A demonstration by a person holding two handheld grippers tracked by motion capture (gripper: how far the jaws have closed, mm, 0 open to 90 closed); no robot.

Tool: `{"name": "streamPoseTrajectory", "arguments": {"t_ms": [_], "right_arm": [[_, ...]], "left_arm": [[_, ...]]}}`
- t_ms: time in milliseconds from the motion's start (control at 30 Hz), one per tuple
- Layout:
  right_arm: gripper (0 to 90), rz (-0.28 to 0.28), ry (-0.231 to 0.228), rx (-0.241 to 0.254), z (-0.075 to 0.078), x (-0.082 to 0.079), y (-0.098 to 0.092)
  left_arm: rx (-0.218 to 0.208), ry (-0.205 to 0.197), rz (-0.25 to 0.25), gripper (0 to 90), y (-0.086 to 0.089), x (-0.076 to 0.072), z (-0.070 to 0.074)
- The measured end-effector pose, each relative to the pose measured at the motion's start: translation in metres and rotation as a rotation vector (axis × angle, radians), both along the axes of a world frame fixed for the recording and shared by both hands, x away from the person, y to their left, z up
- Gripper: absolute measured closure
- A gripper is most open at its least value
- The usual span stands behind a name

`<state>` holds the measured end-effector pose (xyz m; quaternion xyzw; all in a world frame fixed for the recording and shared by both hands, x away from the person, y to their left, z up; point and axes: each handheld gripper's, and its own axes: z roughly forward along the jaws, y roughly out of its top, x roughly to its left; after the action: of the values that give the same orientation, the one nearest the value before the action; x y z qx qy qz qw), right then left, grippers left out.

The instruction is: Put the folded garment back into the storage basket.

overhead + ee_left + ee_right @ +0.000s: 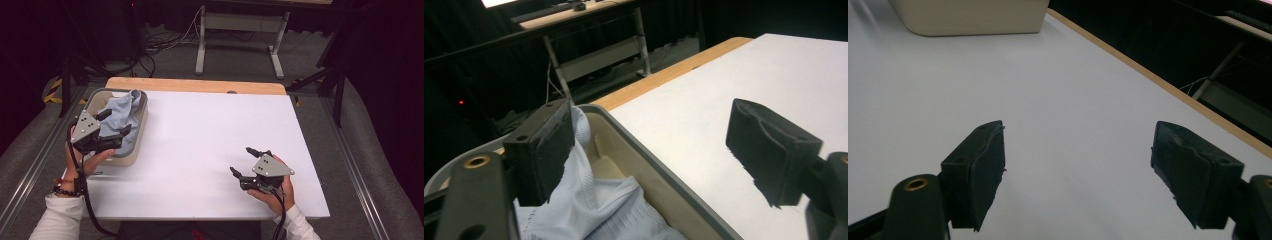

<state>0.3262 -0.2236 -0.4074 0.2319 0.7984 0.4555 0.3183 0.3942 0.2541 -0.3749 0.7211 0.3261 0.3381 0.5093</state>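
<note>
Close by the lens of the left gripper view, saw the left gripper (649,140) with its jaws spread wide and nothing pinched between them. Found one jaw standing over the pale blue cloth (594,200), just beside a raised fold of it, and the other out over the white table (734,65), with the grey rim of the tub (649,155) passing below the gap. Could not tell whether that first jaw touched the fabric.

From the high view, placed the left gripper (116,121) above the near part of the beige tub (145,107), which sat at the table's left edge. Noted the cloth (122,110) bunched inside the tub, one corner riding up against the far rim. Saw the left hand (95,157) gripping the tool from below, near the tub's front wall, a beaded bracelet (65,190) on that wrist, above a white sleeve (60,222).

Found the right gripper (241,160) well apart from the tub, low over the bare table (210,125) toward its near right corner, held in the right hand (275,197). Jaws likewise spread, holding nothing.

Along the right gripper view, saw the right gripper (1078,165) parted over plain white surface, the tub (973,17) far off at the top and the table's wooden edge (1148,75) running down the right side.
</note>
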Motion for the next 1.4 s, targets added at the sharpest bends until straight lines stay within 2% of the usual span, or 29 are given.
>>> {"name": "streamPoseTrajectory", "arguments": {"t_ms": [67,233,367,567,633,700,867,1067,1133,1400], "right_arm": [[21.8,0.0,-0.001,0.0,0.0,0.0,0.0],[19.7,-0.005,-0.002,0.005,0.0,0.0,0.0],[14.1,-0.013,-0.007,0.013,0.0,0.0,-0.001],[9.2,-0.023,-0.007,0.034,0.0,0.001,-0.002],[9.0,-0.015,0.001,0.043,0.0,0.001,-0.003],[7.2,-0.011,0.006,0.053,0.0,0.001,-0.003],[5.8,0.002,0.005,0.056,0.0,0.0,-0.004],[6.0,0.005,-0.008,0.056,0.0,-0.001,-0.002],[6.7,0.007,-0.017,0.055,0.0,-0.002,-0.002],[7.5,0.003,-0.029,0.05,0.001,-0.003,-0.001]], "left_arm": [[-0.013,0.005,-0.007,17.3,0.0,0.0,0.0],[-0.016,0.015,-0.004,12.1,-0.001,0.001,-0.002],[-0.02,0.02,-0.005,8.4,-0.002,0.002,-0.002],[-0.027,0.027,-0.014,6.6,-0.004,0.002,-0.003],[-0.022,0.032,-0.025,5.9,-0.003,0.002,-0.004],[-0.011,0.037,-0.015,5.2,-0.003,0.001,-0.004],[-0.023,0.05,-0.022,3.4,0.003,0.0,-0.005],[-0.027,0.025,-0.021,3.7,0.005,-0.006,-0.001],[-0.008,0.015,0.003,4.0,0.004,-0.009,0.0],[0.011,-0.02,-0.01,4.1,-0.001,-0.017,0.002]]}}
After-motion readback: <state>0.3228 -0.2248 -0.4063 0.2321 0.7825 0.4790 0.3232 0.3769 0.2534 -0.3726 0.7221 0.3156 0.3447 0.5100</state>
